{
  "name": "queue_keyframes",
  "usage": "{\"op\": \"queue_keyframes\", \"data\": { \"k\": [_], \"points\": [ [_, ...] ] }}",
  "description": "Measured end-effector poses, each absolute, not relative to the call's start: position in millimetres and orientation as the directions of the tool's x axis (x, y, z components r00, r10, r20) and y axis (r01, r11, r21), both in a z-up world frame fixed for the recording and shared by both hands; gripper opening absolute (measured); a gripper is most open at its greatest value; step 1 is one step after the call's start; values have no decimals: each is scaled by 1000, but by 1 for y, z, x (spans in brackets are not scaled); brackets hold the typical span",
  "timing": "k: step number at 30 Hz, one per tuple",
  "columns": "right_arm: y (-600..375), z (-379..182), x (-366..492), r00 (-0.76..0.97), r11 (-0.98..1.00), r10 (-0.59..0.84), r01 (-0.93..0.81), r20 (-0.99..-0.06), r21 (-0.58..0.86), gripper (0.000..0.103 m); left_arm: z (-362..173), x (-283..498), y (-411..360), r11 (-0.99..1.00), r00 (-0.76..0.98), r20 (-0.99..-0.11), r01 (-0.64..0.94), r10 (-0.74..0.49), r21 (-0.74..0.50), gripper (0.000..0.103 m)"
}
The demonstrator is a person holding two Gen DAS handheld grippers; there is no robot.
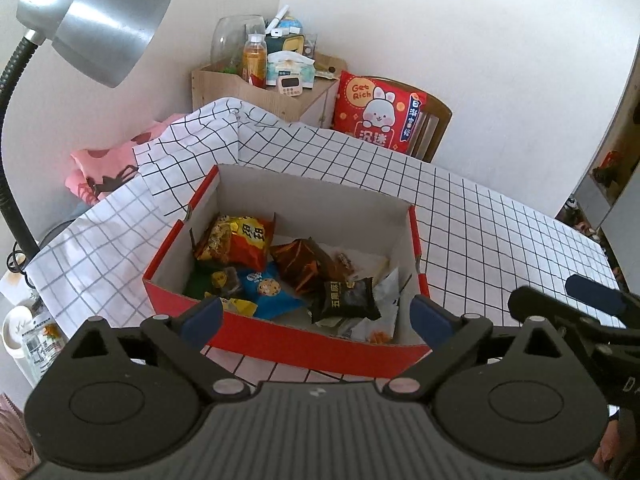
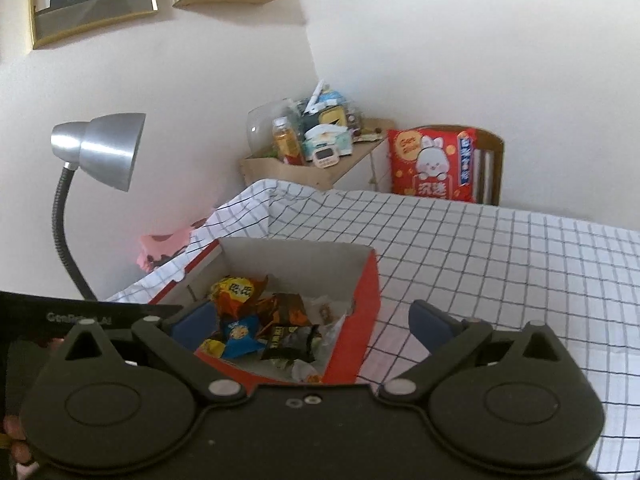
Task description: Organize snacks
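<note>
Both claws, left claw [image 1: 316, 316] and right claw [image 2: 316, 326], spread wide and empty, red snack box [image 1: 288, 340], checked tablecloth [image 1: 480, 220], silver lamp [image 1: 104, 24], white walls

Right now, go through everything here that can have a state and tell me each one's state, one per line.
Left gripper: open, nothing between its fingers.
Right gripper: open, holding nothing.
Red box: lidless, upright, snack packets piled inside.
Black snack packet: sealed, lying in the box.
Desk lamp: looks off.
Orange drink bottle: upright.
</note>
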State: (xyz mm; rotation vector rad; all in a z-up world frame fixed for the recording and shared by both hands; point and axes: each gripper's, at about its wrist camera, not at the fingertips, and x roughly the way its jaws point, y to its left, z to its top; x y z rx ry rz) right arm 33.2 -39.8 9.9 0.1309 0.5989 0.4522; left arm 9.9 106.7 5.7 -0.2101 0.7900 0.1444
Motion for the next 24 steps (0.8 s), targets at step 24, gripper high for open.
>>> {"op": "queue_keyframes", "data": {
  "k": [24],
  "points": [
    [-37, 11, 23, 754, 913, 407, -331, -515, 237, 103, 15, -3, 97, 971, 728, -679, -217, 92, -100, 100]
  ]
}}
